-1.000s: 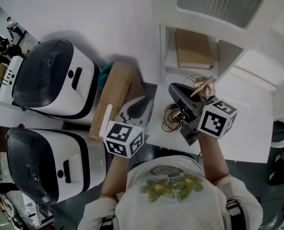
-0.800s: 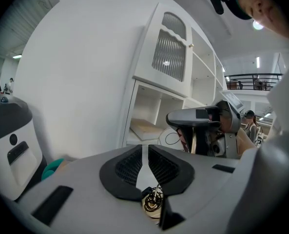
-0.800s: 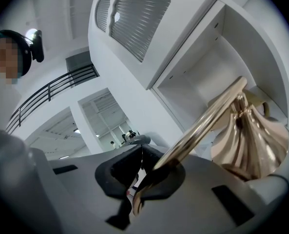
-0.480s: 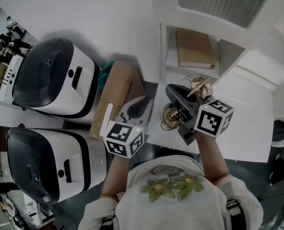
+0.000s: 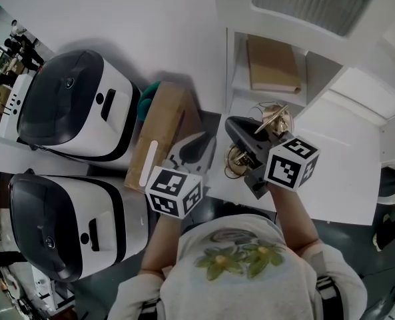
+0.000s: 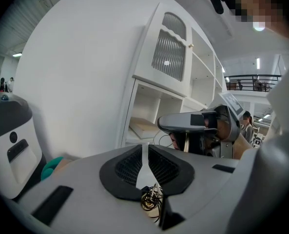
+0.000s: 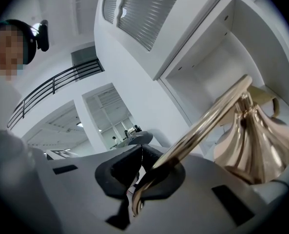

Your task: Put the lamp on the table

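**Lamp [image 7: 254,140] held in the right gripper [image 7: 143,155] by the bench [image 5: 337,179]**

The right gripper's jaws are closed on the lamp's thin brass rod, which slants up and away to the brass shade. In the head view the lamp sits over the corner of the white bench, just in front of the white shelf unit [image 5: 240,79]. I cannot tell whether it touches the bench. The left gripper [image 6: 145,152] has its jaws drawn in to a thin slit. A small tangle of wire [image 6: 149,201] shows at the slit's near end, and I cannot tell whether it is pinched.
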Available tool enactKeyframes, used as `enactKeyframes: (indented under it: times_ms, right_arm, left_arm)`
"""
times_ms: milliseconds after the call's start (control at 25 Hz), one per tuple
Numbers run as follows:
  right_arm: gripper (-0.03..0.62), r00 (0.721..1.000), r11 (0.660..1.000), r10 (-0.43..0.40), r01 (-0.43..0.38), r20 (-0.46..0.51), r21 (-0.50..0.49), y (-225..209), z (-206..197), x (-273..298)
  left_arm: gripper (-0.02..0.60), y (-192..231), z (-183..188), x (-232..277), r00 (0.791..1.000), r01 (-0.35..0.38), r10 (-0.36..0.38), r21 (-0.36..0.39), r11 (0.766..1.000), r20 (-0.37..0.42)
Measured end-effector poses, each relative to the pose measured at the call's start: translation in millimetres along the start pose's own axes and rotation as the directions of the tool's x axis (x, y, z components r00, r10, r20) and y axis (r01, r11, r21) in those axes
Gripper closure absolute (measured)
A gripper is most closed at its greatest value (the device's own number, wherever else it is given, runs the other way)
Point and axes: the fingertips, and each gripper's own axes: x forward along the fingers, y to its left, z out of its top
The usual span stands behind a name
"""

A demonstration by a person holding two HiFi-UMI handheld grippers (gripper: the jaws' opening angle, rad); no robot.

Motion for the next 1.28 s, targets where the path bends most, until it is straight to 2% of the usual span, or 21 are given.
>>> enactKeyframes:
  times_ms: [600,800,1280]
  right_arm:
    - [0.562,1.000,0.999,0.005,-0.005,0.006,-0.046,13,-14,2]
    - [0.561,0.999,0.996,-0.038,0.038,-0.005,-0.077,10,-15,0]
    - [0.560,0.993,0.992,-0.115,0.116,0.006,-0.054,9,-25,-18]
  left_arm:
    - [0.520,-8,-8,-15,1.000,0.005,-0.005,0.002,1.000,0.003]
    - [0.520,-18,-12,-17,1.000,0.024,-0.024,0.005,1.000,-0.006]
    - [0.520,-34,-18,-29,0.999,0.053,-0.052,0.025,0.998,-0.010]
